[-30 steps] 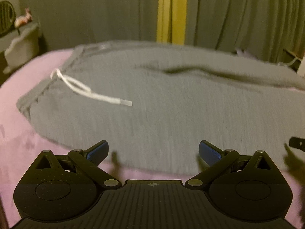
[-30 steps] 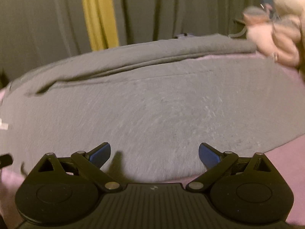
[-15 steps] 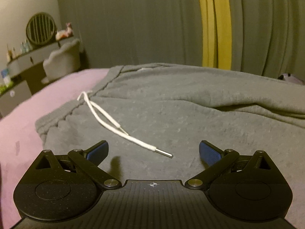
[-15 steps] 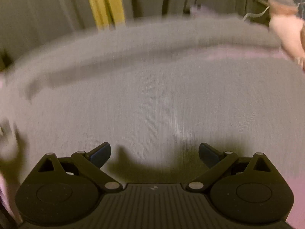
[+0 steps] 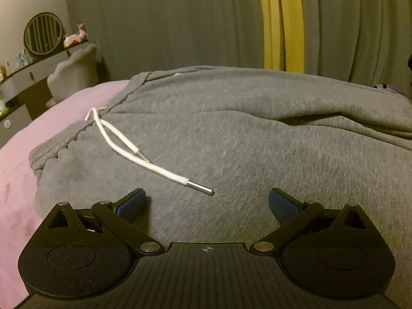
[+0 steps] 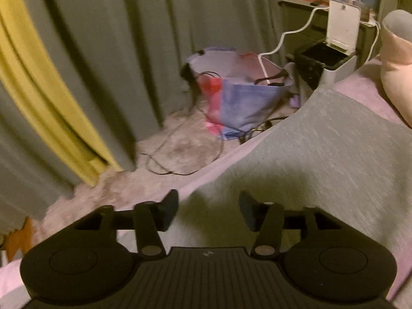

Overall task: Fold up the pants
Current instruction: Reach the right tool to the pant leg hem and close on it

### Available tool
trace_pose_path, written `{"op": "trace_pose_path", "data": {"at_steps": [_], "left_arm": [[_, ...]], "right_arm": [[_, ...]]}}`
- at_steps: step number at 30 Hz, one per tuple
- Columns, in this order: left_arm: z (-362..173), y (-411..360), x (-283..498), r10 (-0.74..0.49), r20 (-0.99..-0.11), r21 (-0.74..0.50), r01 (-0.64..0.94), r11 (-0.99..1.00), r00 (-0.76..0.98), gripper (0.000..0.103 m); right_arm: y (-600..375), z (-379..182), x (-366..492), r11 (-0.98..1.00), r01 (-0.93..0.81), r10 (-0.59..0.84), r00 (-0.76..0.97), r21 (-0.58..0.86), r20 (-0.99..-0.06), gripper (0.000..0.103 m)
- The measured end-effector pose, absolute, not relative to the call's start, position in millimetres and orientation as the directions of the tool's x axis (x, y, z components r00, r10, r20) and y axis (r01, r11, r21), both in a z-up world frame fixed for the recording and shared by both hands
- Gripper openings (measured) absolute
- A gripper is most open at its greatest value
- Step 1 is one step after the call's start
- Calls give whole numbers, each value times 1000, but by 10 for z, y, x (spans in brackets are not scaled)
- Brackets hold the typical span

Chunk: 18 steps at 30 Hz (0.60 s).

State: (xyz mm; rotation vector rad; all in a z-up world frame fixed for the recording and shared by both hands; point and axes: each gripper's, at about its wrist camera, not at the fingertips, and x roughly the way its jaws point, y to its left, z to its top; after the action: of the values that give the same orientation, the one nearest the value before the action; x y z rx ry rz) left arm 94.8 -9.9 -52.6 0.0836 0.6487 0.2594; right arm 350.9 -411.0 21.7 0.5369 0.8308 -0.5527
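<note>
Your bed (image 5: 18, 159), w/ its pink-purple cover, carries the whole job. Grey-green curtains (image 5: 167, 25) w/ a yellow strip hang behind it.

The pants (image 5: 231, 139) are grey sweatpants spread across the bed: waistband toward the left in the left wrist view, fabric running off to the right w/ a long fold ridge near the far edge. In the right wrist view a pant leg end (image 6: 322, 154) lies by the bed's edge, w/ pink cover showing beyond it.

On the floor past that edge you've got a blue-and-red tote bag (image 6: 239, 97) on a pale shaggy rug, a small bin (image 6: 332, 59) w/ its white lid up, and white cables.

Your left gripper (image 5: 207, 203) sits low over the pants near the waistband, jaws wide, nothing btwn the blue pads, only fabric below.

Your right gripper (image 6: 208, 209) is over the leg end at the bed's edge, jaws closing, about halfway in; grey fabric shows btwn them, but the pads aren't pressing on it.

The white drawstring (image 5: 134, 152) trails from the waistband across the fabric; its metal tip lies just ahead of your left gripper, btwn the fingers' line, not touched.
</note>
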Motion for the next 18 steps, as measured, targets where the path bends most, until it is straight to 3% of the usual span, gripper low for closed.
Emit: {"op": "trace_pose_path", "data": {"at_steps": [3,7,8,10,12,18], "left_arm": [[-529,-107,953,263,-586,150,-216,965,766,103],[-546,-73,968,251,-589,117,-226,967,768,103],[-552,-79,968,254,-586,119,-228,966,770,103],[-579,-90,962,253,-573,125,-222,967,779,103],[-597,-76,959,244,-566,116,-217,969,787,103],[-607,-69,954,241,-555,107,-219,970,796,103]], "right_arm": [[-4164,90,3605,732,656,-274,530,183,-802,64],[-4252,-134,3663,693,716,-340,430,87,-836,62],[-4290,-164,3656,690,719,-351,439,88,-827,59],[-4280,-181,3623,697,716,-400,444,49,-802,19],[-4338,-171,3512,714,693,-365,494,103,-789,9],[-4384,206,2802,760,602,-298,659,246,-691,4]]}}
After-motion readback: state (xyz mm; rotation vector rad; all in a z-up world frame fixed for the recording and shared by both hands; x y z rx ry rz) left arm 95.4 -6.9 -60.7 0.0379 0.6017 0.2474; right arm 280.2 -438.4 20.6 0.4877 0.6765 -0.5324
